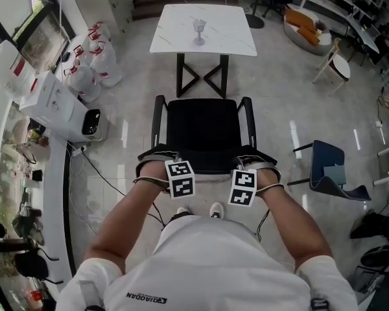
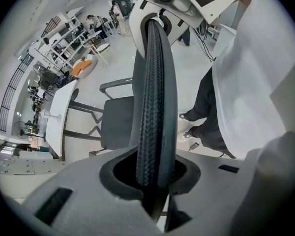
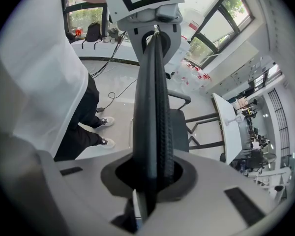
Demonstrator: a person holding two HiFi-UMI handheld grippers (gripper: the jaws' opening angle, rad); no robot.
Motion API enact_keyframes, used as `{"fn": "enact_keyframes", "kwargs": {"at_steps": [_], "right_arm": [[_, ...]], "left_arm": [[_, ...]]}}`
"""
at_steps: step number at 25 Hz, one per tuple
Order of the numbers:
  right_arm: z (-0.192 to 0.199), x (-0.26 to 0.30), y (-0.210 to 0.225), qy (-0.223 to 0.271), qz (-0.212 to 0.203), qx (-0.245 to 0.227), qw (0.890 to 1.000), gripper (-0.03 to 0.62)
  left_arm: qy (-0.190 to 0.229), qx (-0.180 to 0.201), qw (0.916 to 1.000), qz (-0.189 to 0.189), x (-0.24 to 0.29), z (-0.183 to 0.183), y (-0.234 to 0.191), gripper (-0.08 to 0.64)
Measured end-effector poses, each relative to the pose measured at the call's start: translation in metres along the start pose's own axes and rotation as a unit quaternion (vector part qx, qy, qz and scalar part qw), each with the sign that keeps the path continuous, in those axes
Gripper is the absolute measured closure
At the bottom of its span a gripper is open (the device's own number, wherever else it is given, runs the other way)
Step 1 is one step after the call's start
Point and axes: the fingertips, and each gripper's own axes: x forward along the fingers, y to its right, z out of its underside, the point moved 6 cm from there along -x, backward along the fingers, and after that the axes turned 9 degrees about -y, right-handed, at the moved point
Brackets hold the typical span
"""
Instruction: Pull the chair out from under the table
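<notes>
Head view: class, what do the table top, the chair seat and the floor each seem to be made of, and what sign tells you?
Table top: white with faint grey mottling and smooth, so marble or a marble-look slab.
Chair seat: matt black with no glare, probably fabric or mesh.
Floor: pale and glossy, mirroring the lights in bright streaks, likely polished tile or stone.

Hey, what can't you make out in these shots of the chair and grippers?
- Chair base: head view, hidden under the seat.
- Left gripper and right gripper: whether backrest sits between the pads; edge-on in gripper views, covered by marker cubes in head view.
- Glass on table: contents too small, head view.
</notes>
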Motion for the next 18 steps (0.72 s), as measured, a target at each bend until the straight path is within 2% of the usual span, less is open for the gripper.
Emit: {"fn": "enact_keyframes", "kwargs": {"at_steps": [11,14,18], "right_arm": [[-0.001,0.001,0.003,0.003,0.003,0.019,1.000,0.498],[0.000,-0.001,0.001,0.005,0.001,0.019,1.000,0.446],[-0.002,-0.015,0.002,0.024,-0.006,0.036,0.999,0.407]], "left_arm": [[0.017,-0.006,0.9998,0.001,0.000,0.001,-0.001,0.430],[0.033,0.000,0.9993,0.016,-0.005,0.001,0.003,0.380],[0.065,-0.002,0.9977,0.021,-0.021,0.008,0.004,0.370]]}}
